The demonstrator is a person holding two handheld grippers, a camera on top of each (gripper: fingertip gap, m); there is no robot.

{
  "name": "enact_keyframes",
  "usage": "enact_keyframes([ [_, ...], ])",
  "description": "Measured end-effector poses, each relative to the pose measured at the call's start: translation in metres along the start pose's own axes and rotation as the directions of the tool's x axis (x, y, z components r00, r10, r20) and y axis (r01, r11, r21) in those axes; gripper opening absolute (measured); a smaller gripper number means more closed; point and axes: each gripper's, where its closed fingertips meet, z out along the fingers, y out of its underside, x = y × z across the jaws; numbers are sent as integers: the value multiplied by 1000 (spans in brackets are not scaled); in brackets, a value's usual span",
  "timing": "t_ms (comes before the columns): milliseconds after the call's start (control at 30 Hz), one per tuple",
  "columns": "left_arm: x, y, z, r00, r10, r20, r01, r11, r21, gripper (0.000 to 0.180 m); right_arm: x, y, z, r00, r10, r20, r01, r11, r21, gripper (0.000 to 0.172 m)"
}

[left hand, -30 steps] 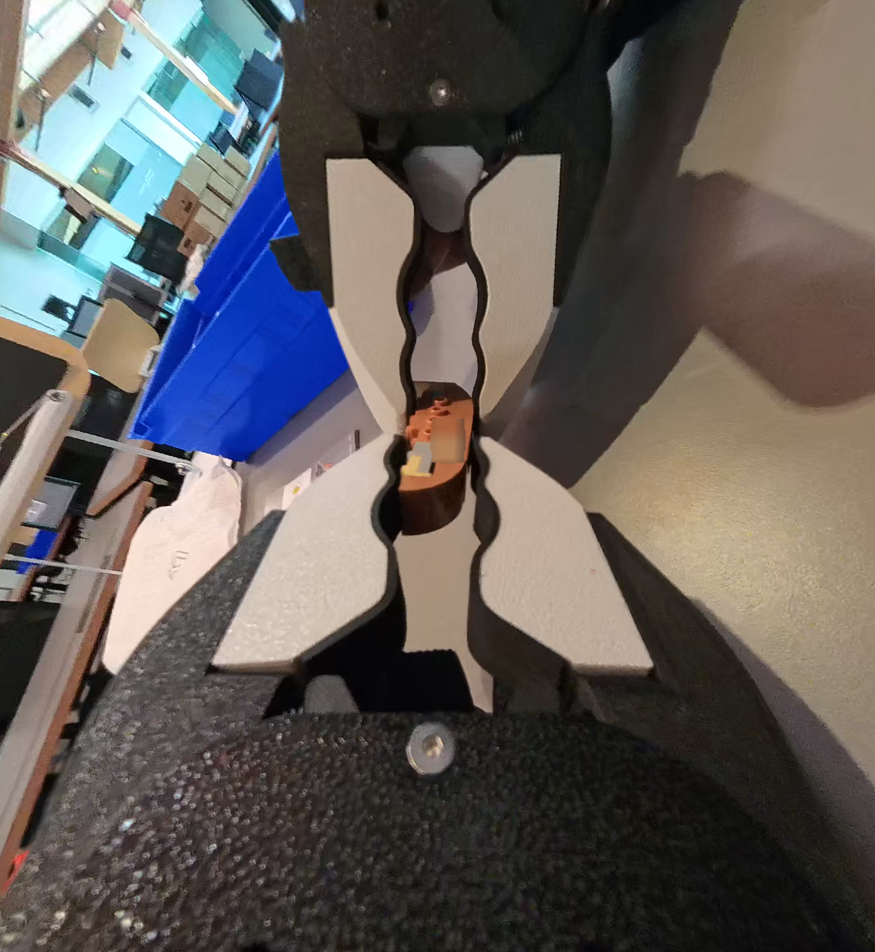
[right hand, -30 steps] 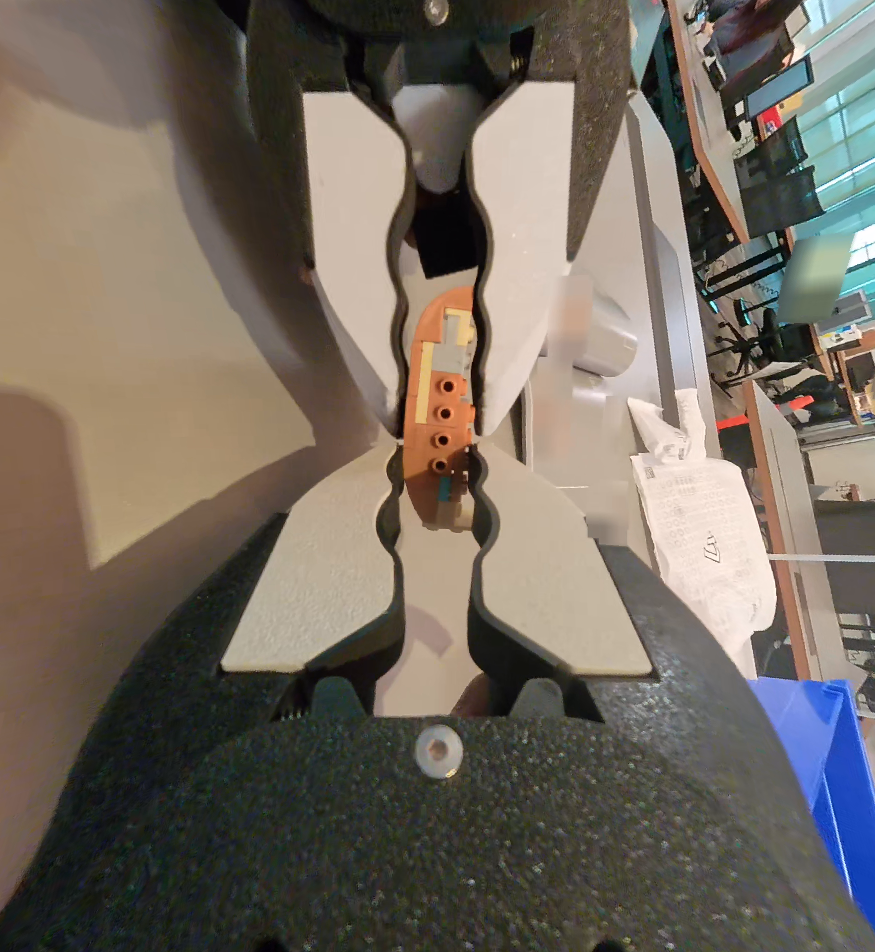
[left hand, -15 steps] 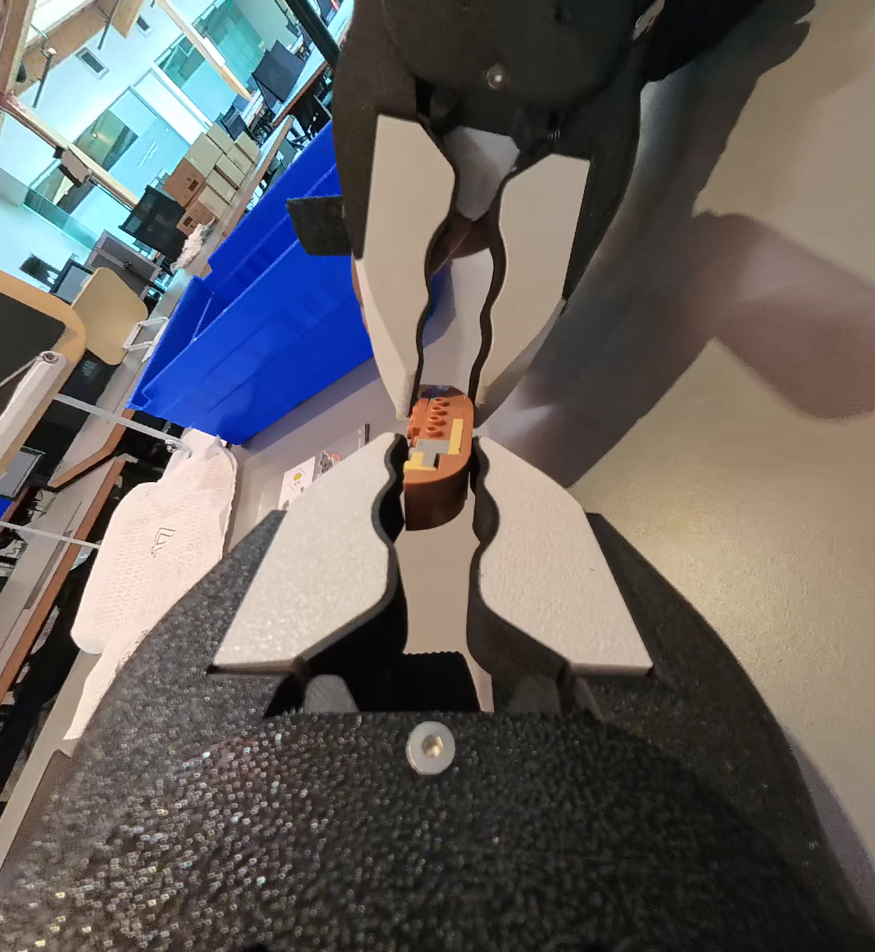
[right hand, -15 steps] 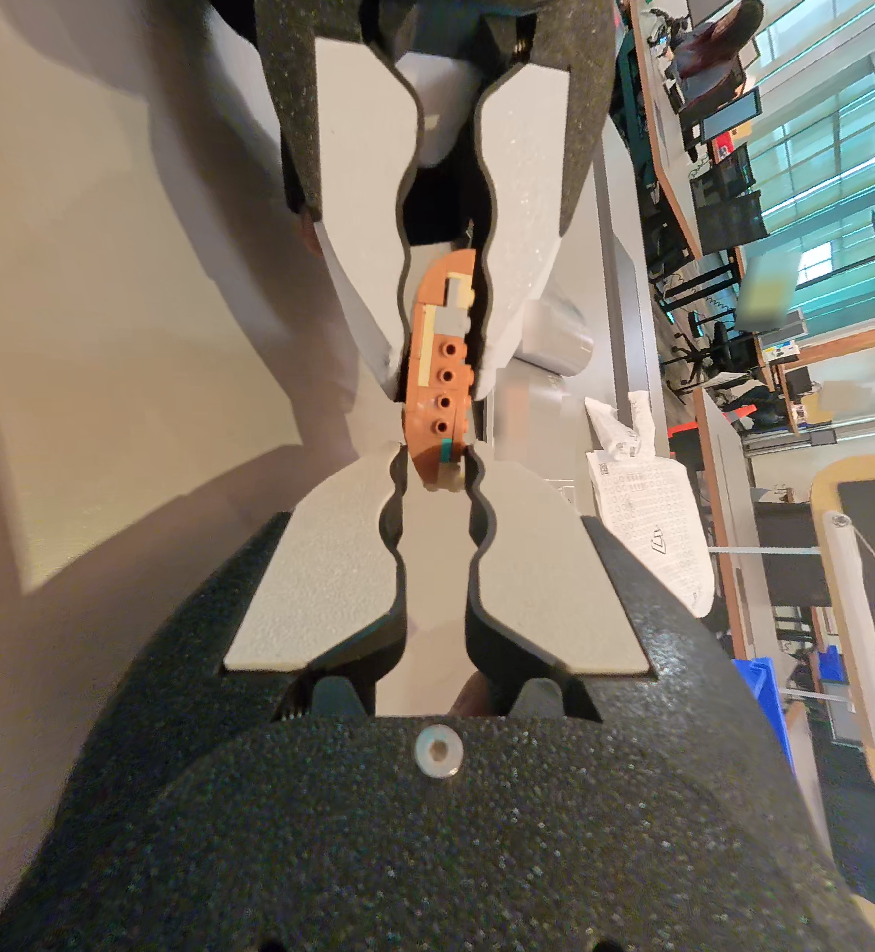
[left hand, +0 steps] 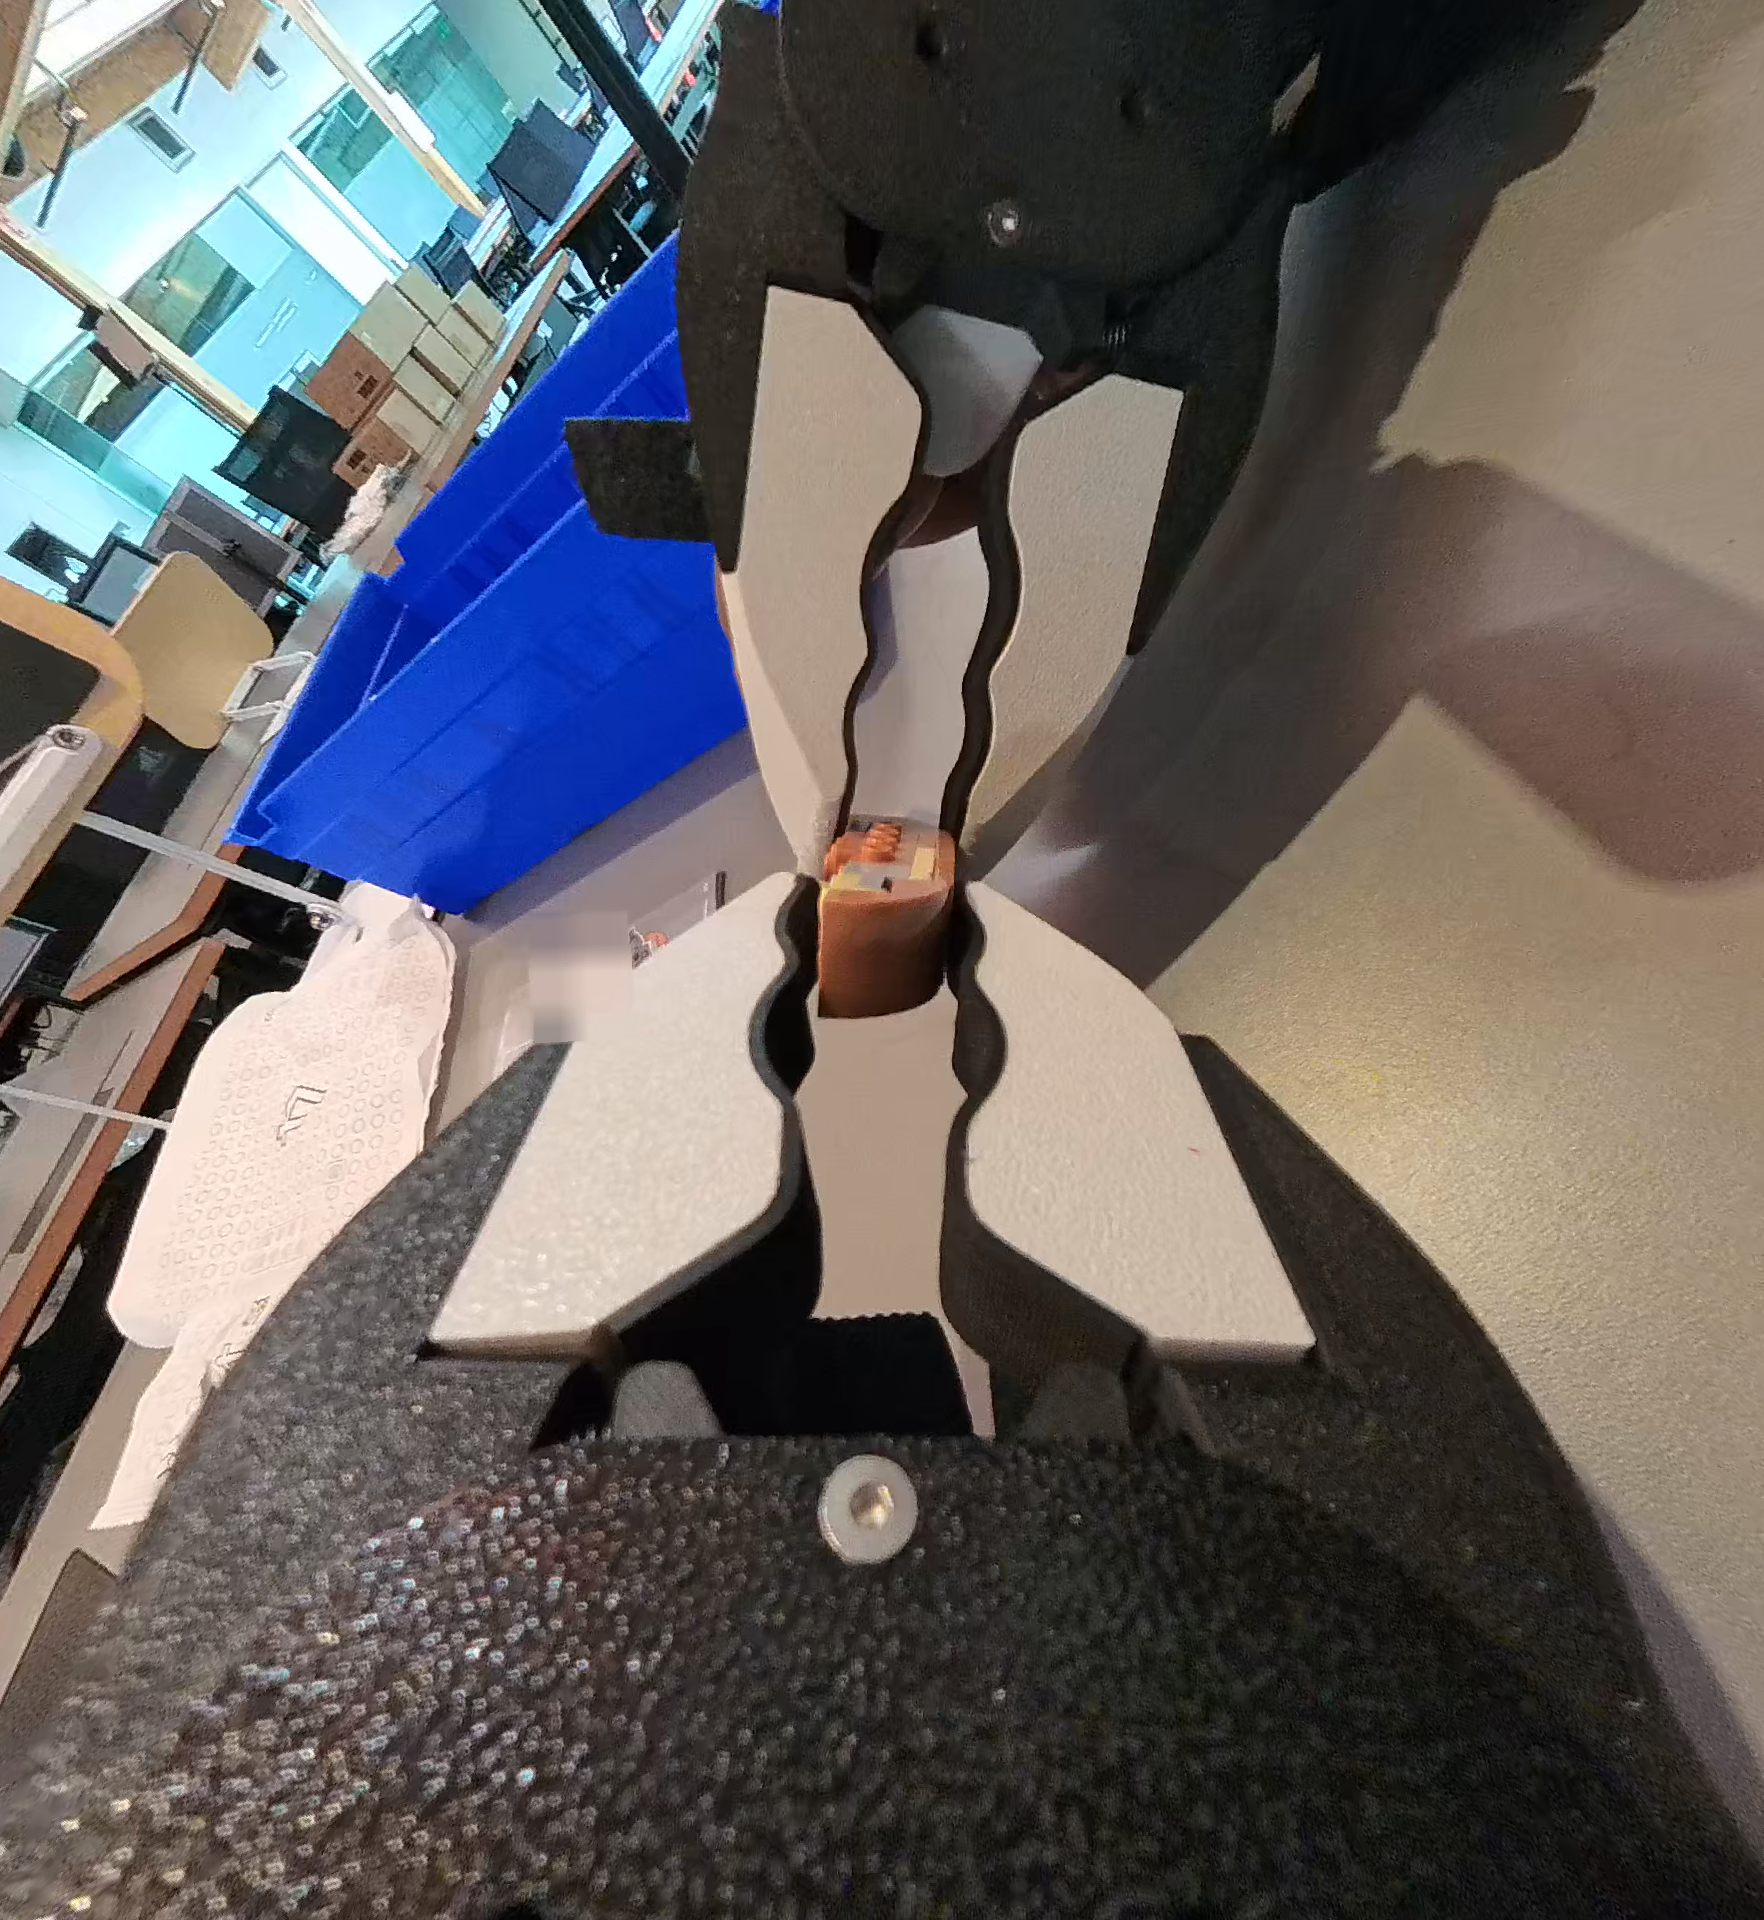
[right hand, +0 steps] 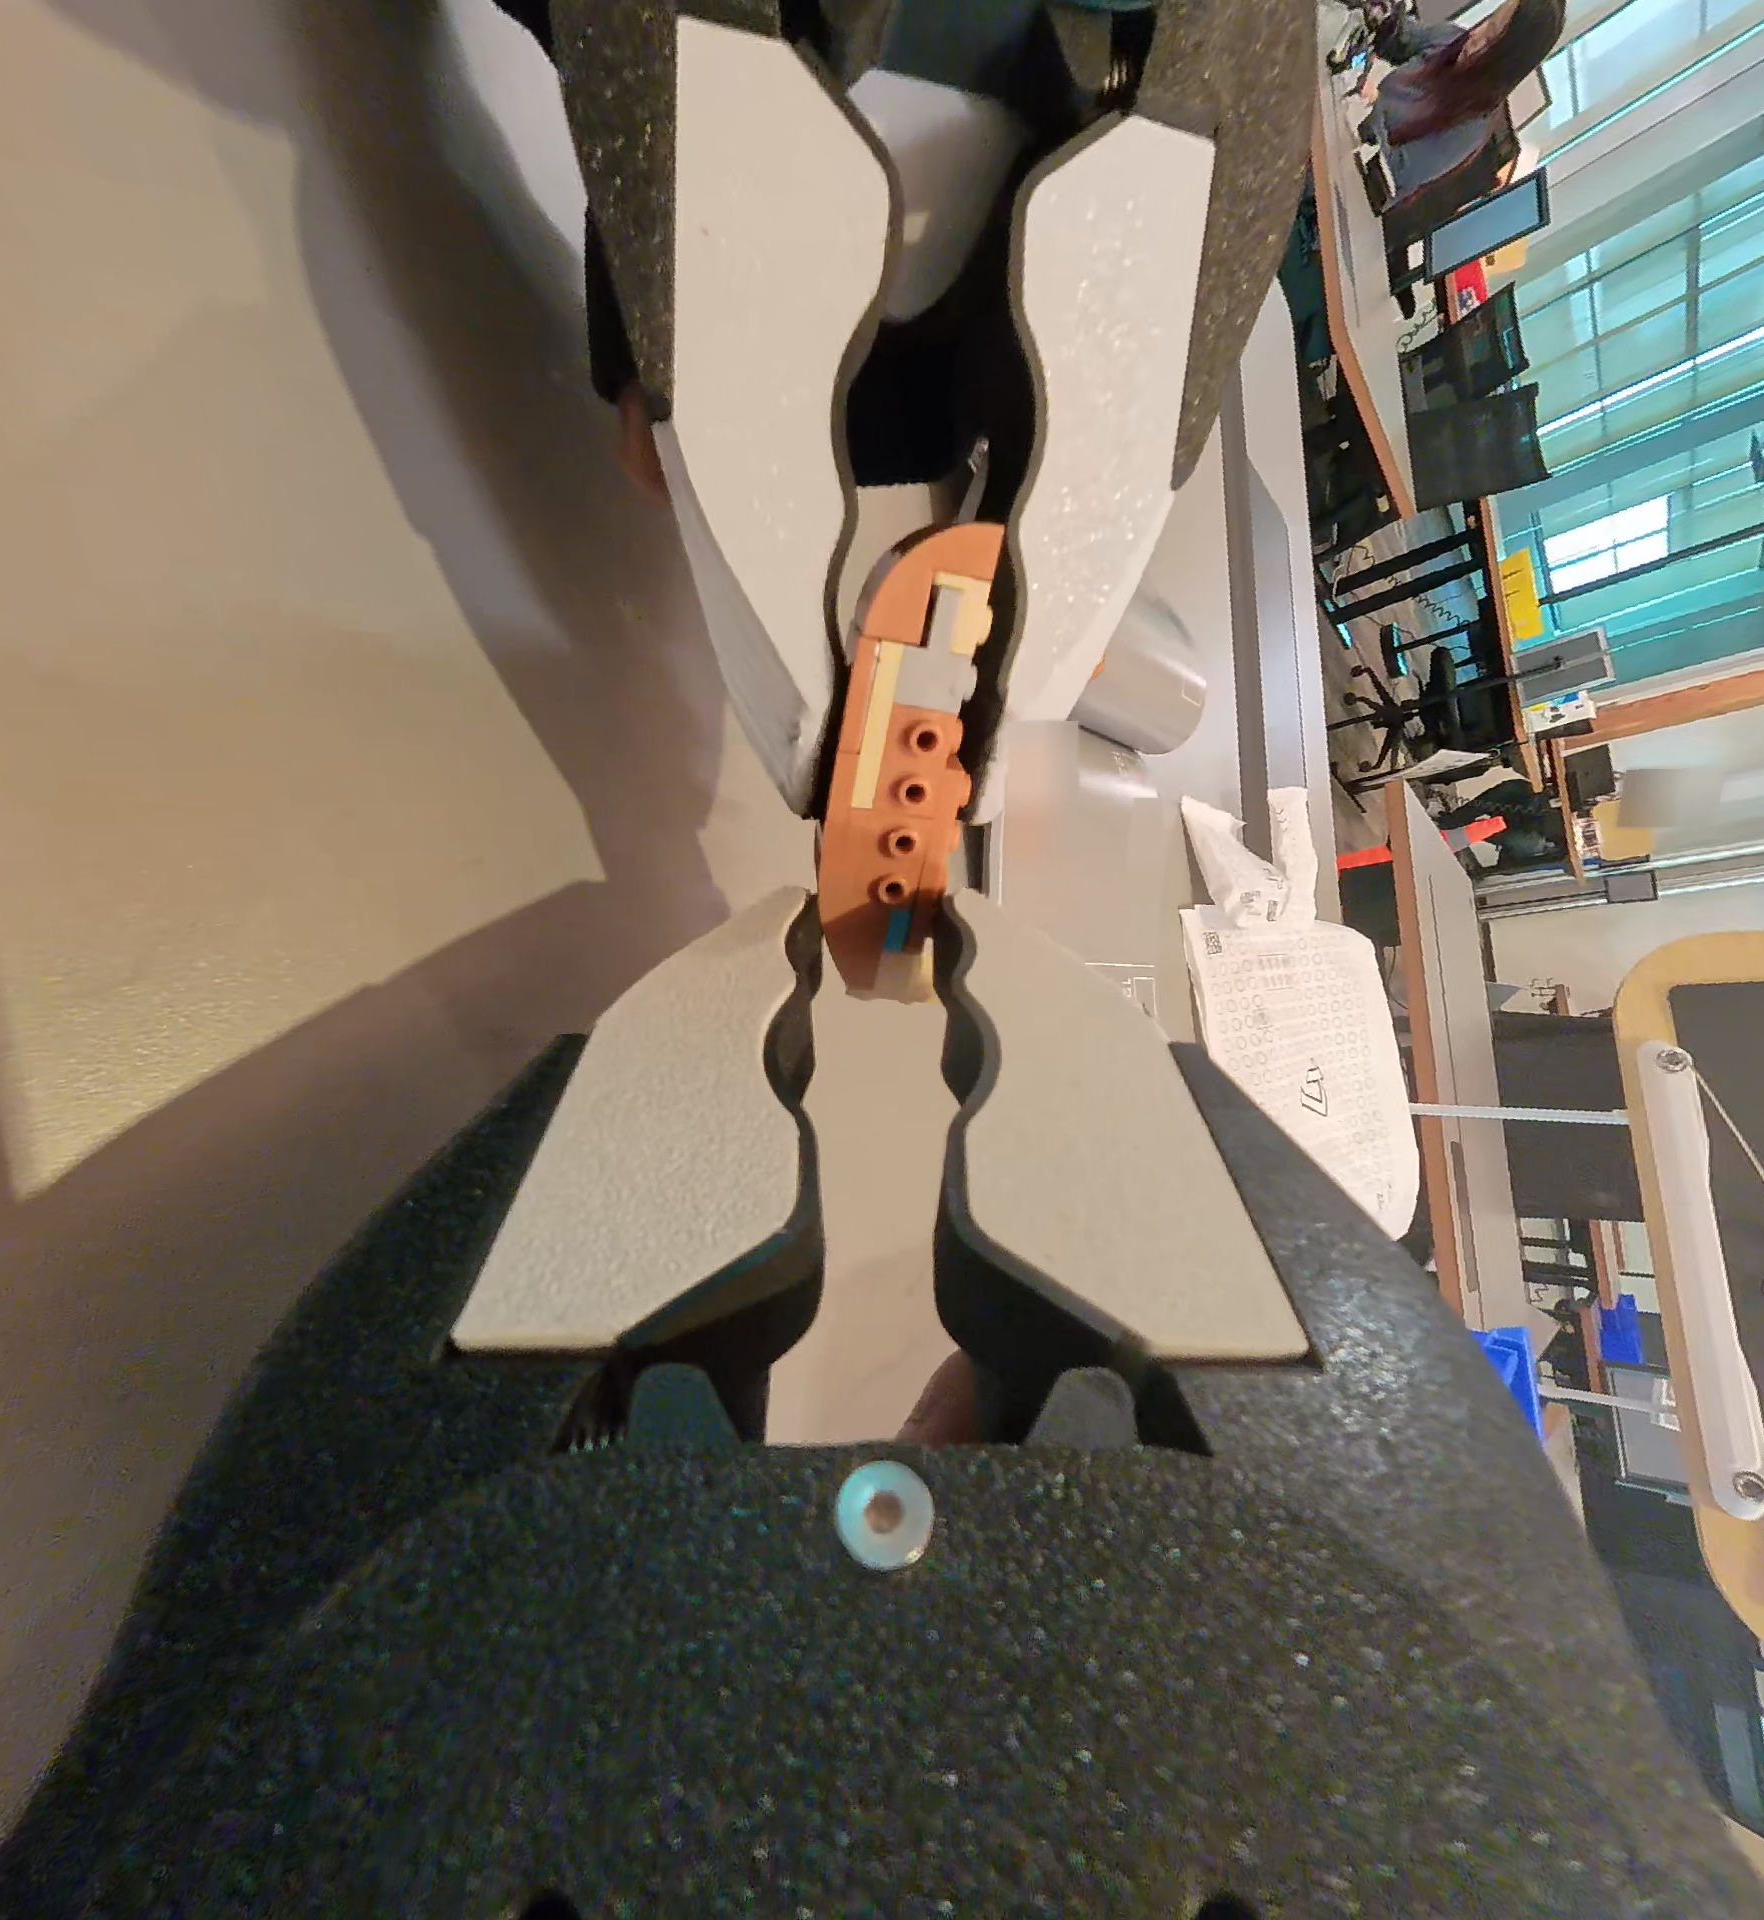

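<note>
A brown brick-built model (left hand: 878, 935) with studs, tan and grey parts is held in the air between both grippers, tip to tip. My left gripper (left hand: 883, 935) is shut on its rounded near end. The right gripper (left hand: 893, 821) comes from the top of the left wrist view and pinches the far end. In the right wrist view the model (right hand: 899, 790) shows its row of studs and a small blue piece. My right gripper (right hand: 878, 945) is shut on its lower end, and the left gripper (right hand: 904, 769) clamps its upper part.
A beige table top (left hand: 1532, 1091) lies below with the grippers' shadows on it. Blue bins (left hand: 504, 675) and a white perforated bag (left hand: 286, 1122) lie to one side; the bag (right hand: 1293, 1060) and a grey cylinder (right hand: 1153, 686) show in the right wrist view. Desks and chairs stand beyond. My two grippers' fingertips are within a few centimetres of each other.
Both grippers have swung together with the model held between them, so the background has shifted. The model now faces the left view more end-on. The right jaws have narrowed slightly on it.
</note>
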Motion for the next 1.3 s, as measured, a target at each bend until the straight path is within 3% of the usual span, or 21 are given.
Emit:
enact_keyframes([
  [367,2,-2,0,1000,-13,-9,13,1000,17,23,-1,0,-2,999,-44,-5,44,999,-8,19],
  [467,1,-4,0,994,-100,-37,101,994,42,29,5,2,-2,994,-87,-70,86,996,-13,20],
  [567,10,-4,-9,956,-234,-178,242,970,26,50,15,6,-3,964,-196,-181,197,980,-17,20],
  [633,10,-6,-17,890,-373,-263,390,921,17,57,25,8,-6,915,-286,-286,288,957,-36,20],
  [700,4,-9,-21,789,-526,-317,557,830,10,56,35,7,-10,836,-383,-392,387,919,-73,20],
  [833,-19,-18,-21,511,-768,-386,840,541,36,53,44,-2,-19,602,-592,-536,595,780,-194,20],
  [933,-25,-27,-21,320,-820,-474,936,352,24,51,42,-9,-22,458,-682,-570,684,680,-263,20],
  [1033,-15,-25,-12,232,-846,-480,955,293,-55,48,40,-18,-26,360,-712,-603,727,619,-297,20],
  [1167,-1,-31,-5,134,-839,-527,963,236,-132,43,35,-27,-29,289,-727,-623,763,568,-308,20],
  [1300,6,-36,-4,121,-820,-559,959,242,-147,28,31,-28,-29,288,-720,-632,771,566,-293,20],
])
